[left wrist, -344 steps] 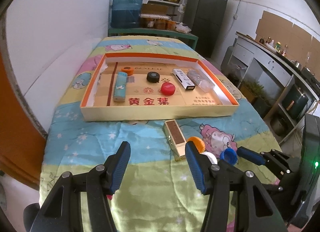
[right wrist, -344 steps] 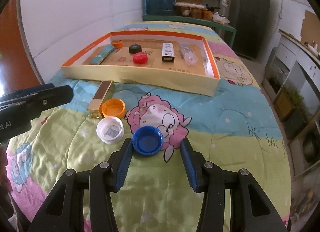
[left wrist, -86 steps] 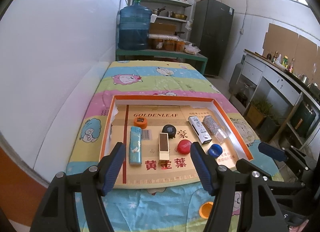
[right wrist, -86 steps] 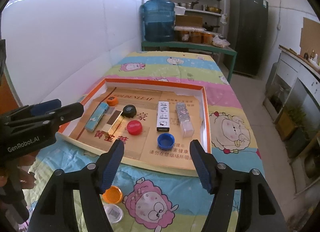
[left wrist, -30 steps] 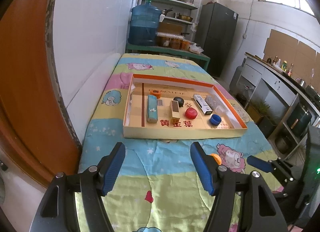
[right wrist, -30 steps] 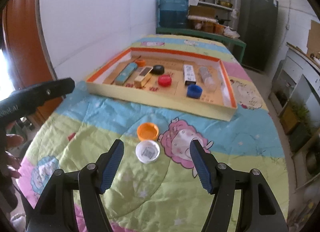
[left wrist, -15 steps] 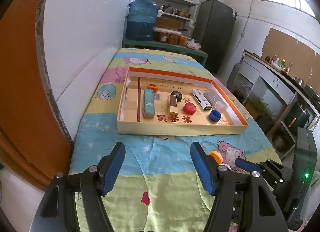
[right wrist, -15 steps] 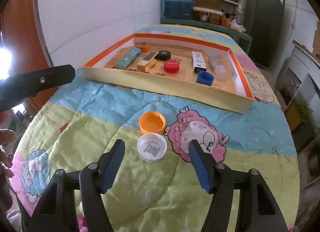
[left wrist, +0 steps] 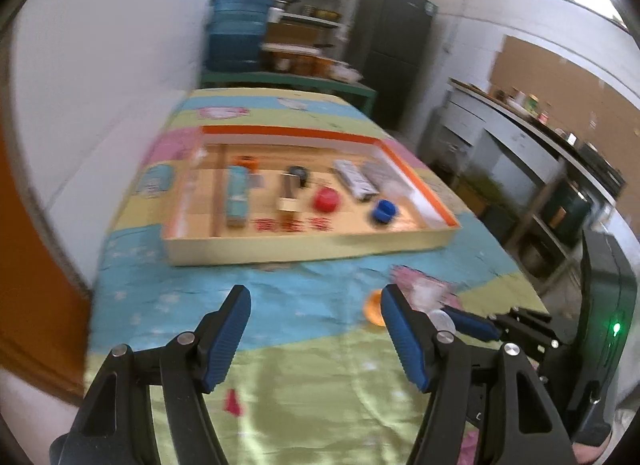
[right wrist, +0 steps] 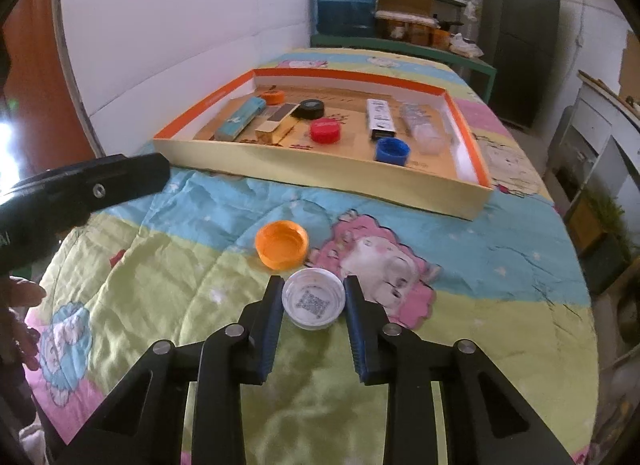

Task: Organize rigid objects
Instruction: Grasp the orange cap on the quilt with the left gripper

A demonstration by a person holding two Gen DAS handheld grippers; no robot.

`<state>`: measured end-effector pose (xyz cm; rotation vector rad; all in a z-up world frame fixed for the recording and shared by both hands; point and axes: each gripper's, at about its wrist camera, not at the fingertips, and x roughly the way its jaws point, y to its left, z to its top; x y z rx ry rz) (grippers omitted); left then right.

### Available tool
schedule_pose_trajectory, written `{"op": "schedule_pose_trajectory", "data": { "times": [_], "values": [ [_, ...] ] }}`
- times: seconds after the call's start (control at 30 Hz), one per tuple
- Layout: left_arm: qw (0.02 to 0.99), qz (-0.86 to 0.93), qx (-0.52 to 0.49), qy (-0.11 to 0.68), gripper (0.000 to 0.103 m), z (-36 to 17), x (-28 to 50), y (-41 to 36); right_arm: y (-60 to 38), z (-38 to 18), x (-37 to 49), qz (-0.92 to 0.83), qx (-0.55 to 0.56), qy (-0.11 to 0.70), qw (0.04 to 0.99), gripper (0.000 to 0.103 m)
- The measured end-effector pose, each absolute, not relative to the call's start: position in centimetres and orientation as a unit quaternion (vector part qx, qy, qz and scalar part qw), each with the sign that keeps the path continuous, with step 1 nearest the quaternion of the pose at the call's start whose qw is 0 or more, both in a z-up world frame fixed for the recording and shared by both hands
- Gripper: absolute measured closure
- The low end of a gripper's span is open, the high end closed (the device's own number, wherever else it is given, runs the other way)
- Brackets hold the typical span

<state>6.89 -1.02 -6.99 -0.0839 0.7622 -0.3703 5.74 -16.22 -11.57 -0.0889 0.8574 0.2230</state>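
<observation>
While my right gripper (right wrist: 312,305) sits low over the quilt, its blue-padded jaws are closing around a small white plastic bottle cap (right wrist: 313,298) that lies open side up, a printed code square showing inside it; the pads look to be touching its rim on both sides, so I read it as clasped. Just beyond that cap, slightly left, an orange plastic bottle cap (right wrist: 281,244) also rests open side up on the cartoon-printed patchwork quilt (right wrist: 160,277), close to the white one but apart from it.

Farther away lies a shallow cream cardboard tray with an orange inner rim (right wrist: 320,175). From left to right I see in it a long teal box (right wrist: 240,119), a small orange cap (right wrist: 273,96) at the far end beside it, a gold-sided rectangular box with a dark top (right wrist: 276,121), a black round cap (right wrist: 308,108), a red round cap (right wrist: 325,130), a white printed rectangular pack (right wrist: 381,114), a blue bottle cap (right wrist: 392,151) nearer to me than that pack, and a clear plastic case (right wrist: 420,125) by the right wall.

My left gripper (left wrist: 316,335) hangs over the near quilt with its jaws spread wide and nothing between them; its view is blurred. From there the right gripper's blue fingers (left wrist: 472,323) show at the right, next to the orange cap
</observation>
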Motion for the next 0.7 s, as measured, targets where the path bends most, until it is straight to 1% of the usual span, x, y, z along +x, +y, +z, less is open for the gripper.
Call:
{"op": "schedule_pose_trajectory", "data": {
  "times": [0.3, 0.57, 0.63, 0.67, 0.7],
  "values": [
    [0.893, -0.211, 0.038, 0.395, 0.036, -9.3, 8.1, -7.4, -21.4, -10.8, 4.5, 0.053, -0.005, 0.403, 0.914, 0.073],
    [0.885, -0.193, 0.062, 0.419, 0.036, -11.2, 9.6, -9.2, -22.6, -10.6, 4.3, 0.053, 0.011, 0.395, 0.917, 0.073],
    [0.884, -0.183, 0.068, 0.425, 0.040, -11.5, 9.7, -9.2, -22.6, -10.5, 4.3, 0.058, 0.014, 0.393, 0.917, 0.073],
    [0.884, -0.176, 0.072, 0.427, 0.046, -11.6, 9.7, -9.2, -22.5, -10.5, 4.4, 0.059, 0.014, 0.393, 0.918, 0.073],
    [0.886, -0.169, 0.074, 0.425, 0.050, -11.6, 9.6, -9.2, -22.5, -10.5, 4.5, 0.061, 0.015, 0.392, 0.918, 0.073]
  ]
}}
